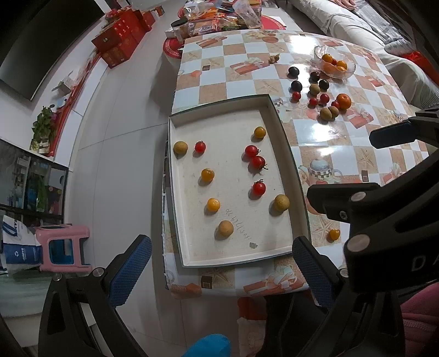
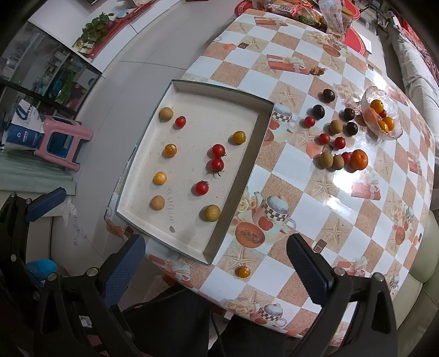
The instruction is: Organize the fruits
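Observation:
A white shallow tray (image 1: 277, 120) (image 2: 238, 175) sits at the table's near left corner. It holds several cherry tomatoes, small orange fruits and tan longans, all spread apart. More fruit lies loose (image 1: 321, 93) (image 2: 337, 137) at the far right, beside a mandarin (image 1: 343, 101) (image 2: 359, 159) and a glass bowl (image 1: 318, 52) (image 2: 366, 96) of oranges. One small orange fruit (image 1: 334, 234) (image 2: 243, 272) rests on the cloth just right of the tray. My left gripper (image 1: 222, 272) hangs open over the tray's near edge, holding nothing. My right gripper (image 2: 216, 270) is open above the lone orange fruit.
The checked tablecloth (image 2: 315, 192) ends close below both grippers. Snack packets (image 1: 219, 16) (image 2: 310, 11) crowd the far end. A pink stool (image 1: 63, 247) (image 2: 65, 140) stands on the floor to the left, and a sofa (image 1: 370, 35) runs along the right.

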Demonstrator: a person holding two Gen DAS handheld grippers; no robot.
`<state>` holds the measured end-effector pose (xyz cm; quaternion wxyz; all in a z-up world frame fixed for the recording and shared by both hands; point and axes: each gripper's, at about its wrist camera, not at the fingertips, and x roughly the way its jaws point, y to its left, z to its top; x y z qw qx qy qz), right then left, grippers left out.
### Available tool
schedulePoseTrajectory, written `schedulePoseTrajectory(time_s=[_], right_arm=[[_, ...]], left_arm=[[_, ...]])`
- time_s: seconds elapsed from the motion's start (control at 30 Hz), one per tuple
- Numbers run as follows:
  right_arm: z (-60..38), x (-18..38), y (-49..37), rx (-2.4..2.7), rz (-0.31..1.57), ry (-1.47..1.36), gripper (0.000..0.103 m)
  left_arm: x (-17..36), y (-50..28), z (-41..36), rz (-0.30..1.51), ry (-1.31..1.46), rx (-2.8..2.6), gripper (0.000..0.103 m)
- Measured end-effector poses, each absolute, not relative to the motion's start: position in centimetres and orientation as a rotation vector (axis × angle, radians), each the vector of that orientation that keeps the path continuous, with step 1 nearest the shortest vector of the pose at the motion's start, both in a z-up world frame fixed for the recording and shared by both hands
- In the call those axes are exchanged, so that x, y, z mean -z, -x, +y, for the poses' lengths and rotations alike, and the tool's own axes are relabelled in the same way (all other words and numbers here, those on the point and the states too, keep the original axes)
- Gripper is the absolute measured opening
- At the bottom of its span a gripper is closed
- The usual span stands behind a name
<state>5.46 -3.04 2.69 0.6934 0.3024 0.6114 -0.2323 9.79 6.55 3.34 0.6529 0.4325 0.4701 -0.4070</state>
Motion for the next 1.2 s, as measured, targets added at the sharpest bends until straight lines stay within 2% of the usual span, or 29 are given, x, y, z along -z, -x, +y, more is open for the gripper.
schedulePoseTrajectory(time_s=[1.2], right_arm=[[-3.13,-2.35,-5.7,0.541,1.379,-0.659,0.103]], left_arm=[[-2.85,-10.13,6.23,1.09,-1.004,0.926,0.103]])
